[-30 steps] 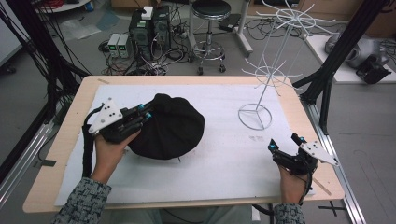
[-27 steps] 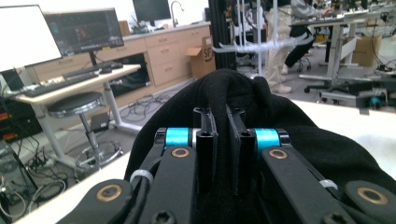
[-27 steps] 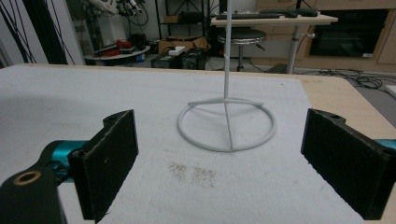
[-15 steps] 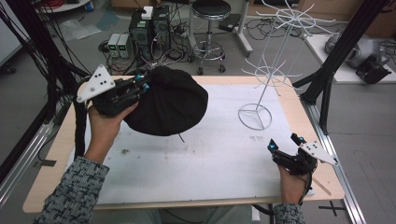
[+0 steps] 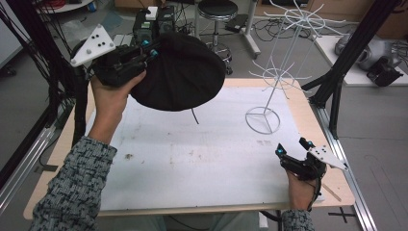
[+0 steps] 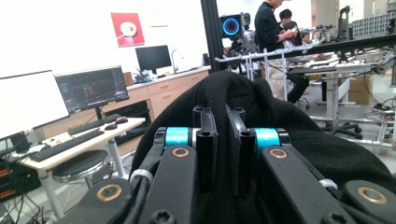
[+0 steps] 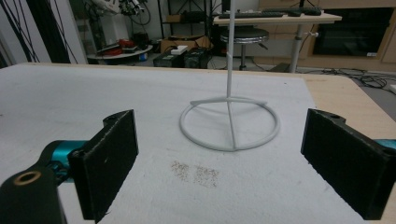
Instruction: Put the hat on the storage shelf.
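The left gripper (image 5: 146,50) clamps the black hat (image 5: 180,74) above the desk's far-left corner — probably bound for the white rack (image 5: 284,72); right gripper (image 5: 293,153) rests gaping.

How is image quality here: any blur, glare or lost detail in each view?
High view: evenly lit, slightly soft; the black hat reads as a featureless dark mass. Left gripper view: the fingers and hat are sharp enough, the white wall is overexposed. Right gripper view: the near fingers are soft, the stand's ring base is clear.

Floor: grey, cables trailing behind the stool (image 5: 219,9).
Stool: round black seat, just beyond the tabletop (image 5: 308,110).
Desk (image 6: 70,144): monitors (image 6: 91,86), keyboard.
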Demonstrator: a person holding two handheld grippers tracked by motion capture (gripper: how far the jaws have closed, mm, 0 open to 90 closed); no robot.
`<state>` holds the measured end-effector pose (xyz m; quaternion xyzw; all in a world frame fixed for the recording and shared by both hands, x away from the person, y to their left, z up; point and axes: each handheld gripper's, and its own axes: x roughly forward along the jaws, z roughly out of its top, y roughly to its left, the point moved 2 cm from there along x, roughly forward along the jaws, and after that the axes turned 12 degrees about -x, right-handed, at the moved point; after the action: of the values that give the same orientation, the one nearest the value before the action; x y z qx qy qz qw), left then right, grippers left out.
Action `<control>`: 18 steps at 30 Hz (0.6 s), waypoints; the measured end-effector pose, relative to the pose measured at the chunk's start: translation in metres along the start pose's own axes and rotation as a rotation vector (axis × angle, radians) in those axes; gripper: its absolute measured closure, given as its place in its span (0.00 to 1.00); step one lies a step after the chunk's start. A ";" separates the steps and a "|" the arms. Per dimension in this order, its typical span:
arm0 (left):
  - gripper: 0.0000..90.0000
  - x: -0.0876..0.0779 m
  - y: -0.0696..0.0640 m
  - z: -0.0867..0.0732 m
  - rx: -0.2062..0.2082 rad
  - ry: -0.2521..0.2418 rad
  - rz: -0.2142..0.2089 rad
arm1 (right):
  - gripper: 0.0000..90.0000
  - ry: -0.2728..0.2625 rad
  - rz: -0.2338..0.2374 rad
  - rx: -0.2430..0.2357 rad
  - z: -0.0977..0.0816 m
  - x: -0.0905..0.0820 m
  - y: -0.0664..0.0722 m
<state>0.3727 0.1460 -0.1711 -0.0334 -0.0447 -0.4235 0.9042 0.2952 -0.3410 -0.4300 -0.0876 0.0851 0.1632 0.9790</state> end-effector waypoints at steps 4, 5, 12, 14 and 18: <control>0.93 0.009 0.000 0.010 -0.005 -0.014 -0.017 | 0.11 -0.002 0.001 0.006 0.000 0.000 -0.001; 0.93 0.011 0.000 0.013 -0.005 -0.017 -0.023 | 0.11 -0.004 0.003 0.006 0.000 0.000 -0.001; 0.93 0.024 0.000 0.032 0.002 -0.043 -0.048 | 0.11 -0.004 0.007 0.012 -0.001 0.001 -0.001; 0.93 0.028 0.001 0.038 0.005 -0.049 -0.058 | 0.11 -0.003 0.009 0.009 -0.001 0.001 0.000; 0.93 0.027 0.008 0.050 0.004 -0.061 -0.069 | 0.11 0.001 0.010 0.005 -0.001 0.001 0.001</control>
<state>0.3932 0.1355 -0.1190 -0.0432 -0.0741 -0.4532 0.8873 0.2960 -0.3402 -0.4311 -0.0849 0.0864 0.1678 0.9784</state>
